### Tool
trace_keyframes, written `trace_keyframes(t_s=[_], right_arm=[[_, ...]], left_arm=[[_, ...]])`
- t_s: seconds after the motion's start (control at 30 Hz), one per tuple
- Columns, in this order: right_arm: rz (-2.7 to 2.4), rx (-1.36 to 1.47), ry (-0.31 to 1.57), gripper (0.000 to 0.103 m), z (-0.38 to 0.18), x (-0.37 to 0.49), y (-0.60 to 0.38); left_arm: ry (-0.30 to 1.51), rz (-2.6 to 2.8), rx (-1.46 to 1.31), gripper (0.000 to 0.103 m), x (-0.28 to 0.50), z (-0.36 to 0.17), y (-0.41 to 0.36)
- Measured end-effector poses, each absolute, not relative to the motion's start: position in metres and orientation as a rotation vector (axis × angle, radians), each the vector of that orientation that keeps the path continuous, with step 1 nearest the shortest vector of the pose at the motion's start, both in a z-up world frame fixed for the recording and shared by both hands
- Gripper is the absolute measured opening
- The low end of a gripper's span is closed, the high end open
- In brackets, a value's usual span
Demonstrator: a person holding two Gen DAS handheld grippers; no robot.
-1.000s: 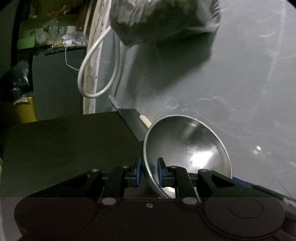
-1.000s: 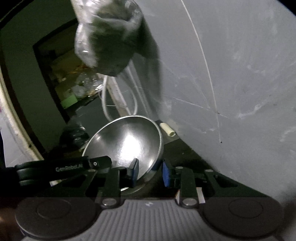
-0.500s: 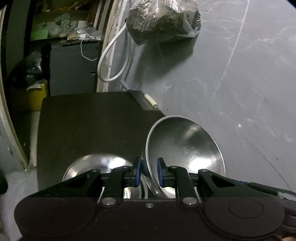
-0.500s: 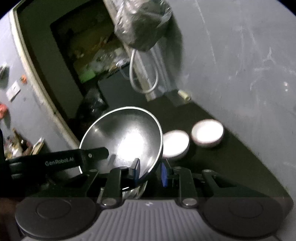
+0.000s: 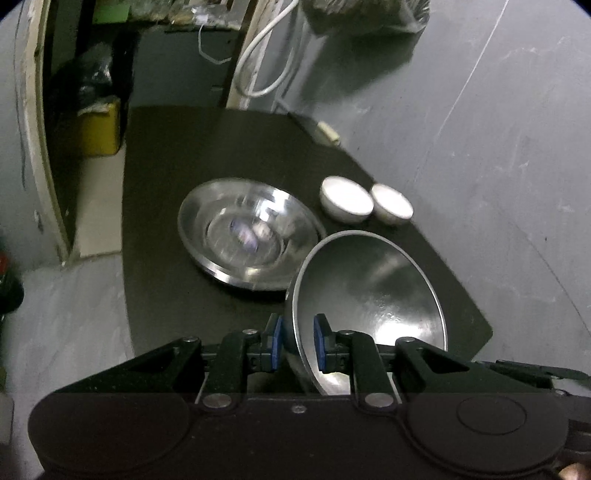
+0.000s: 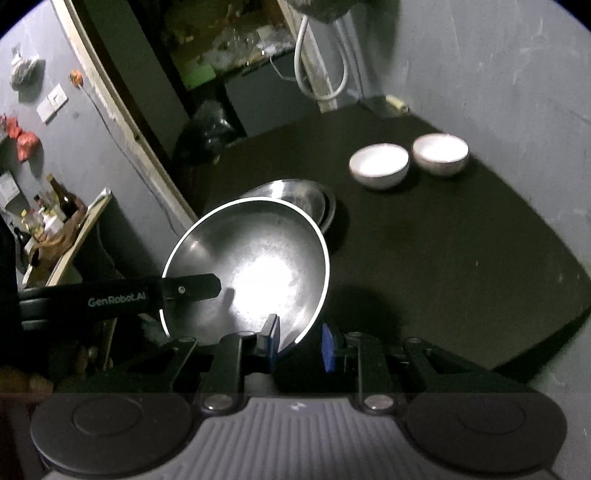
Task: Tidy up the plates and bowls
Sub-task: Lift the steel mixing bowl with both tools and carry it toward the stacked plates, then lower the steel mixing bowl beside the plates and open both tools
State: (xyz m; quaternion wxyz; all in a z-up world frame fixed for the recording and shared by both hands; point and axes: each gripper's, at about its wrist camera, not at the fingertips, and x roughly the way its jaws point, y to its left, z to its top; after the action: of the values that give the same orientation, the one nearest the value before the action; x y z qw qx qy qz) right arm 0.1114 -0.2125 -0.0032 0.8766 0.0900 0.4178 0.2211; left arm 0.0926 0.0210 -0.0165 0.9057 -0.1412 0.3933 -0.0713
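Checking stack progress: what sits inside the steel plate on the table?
In the left wrist view the steel plate holds only blurred reflections. The held steel bowl overlaps its near right rim, hiding that part.

Both views have swung over the black table (image 5: 166, 295), bringing a steel plate (image 5: 247, 230) and two white bowls (image 5: 345, 199) into sight.

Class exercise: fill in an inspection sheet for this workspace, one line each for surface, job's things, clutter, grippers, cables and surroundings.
Surface: dark table.
Job's things: held steel bowl; steel plate and two white bowls on the table.
Clutter: small pale object at the table's far edge.
Grippers: left hand-held gripper and right hand-held gripper each clamp the held bowl's rim.
Cables: white cable looped by the wall.
Surroundings: grey wall, hanging plastic bag.
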Motion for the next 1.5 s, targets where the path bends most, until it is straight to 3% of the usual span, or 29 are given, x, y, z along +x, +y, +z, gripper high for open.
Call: trace_keyframes(t_s=[0.47, 1.2, 1.3, 1.37, 1.5], right_arm=[[0.523, 0.111, 1.007, 0.026, -0.029, 0.107, -0.185], [0.557, 0.056, 1.004, 0.026, -0.034, 0.135, -0.164], [0.556, 0.068, 1.010, 0.028, -0.036, 0.139, -0.165], [0.556, 0.068, 1.004, 0.032, -0.036, 0.140, -0.166], [0.554, 0.064, 0.996, 0.036, -0.034, 0.142, -0.170]], left_arm=[[0.951, -0.038, -0.310, 0.019, 0.064, -0.048, 0.038], [0.988, 0.029, -0.330, 0.019, 0.085, -0.067, 0.047], [0.985, 0.015, -0.361, 0.022, 0.086, -0.068, 0.051], [0.984, 0.014, -0.373, 0.036, 0.086, -0.067, 0.055], [0.969, 0.014, -0.410, 0.050, 0.080, -0.063, 0.066]])
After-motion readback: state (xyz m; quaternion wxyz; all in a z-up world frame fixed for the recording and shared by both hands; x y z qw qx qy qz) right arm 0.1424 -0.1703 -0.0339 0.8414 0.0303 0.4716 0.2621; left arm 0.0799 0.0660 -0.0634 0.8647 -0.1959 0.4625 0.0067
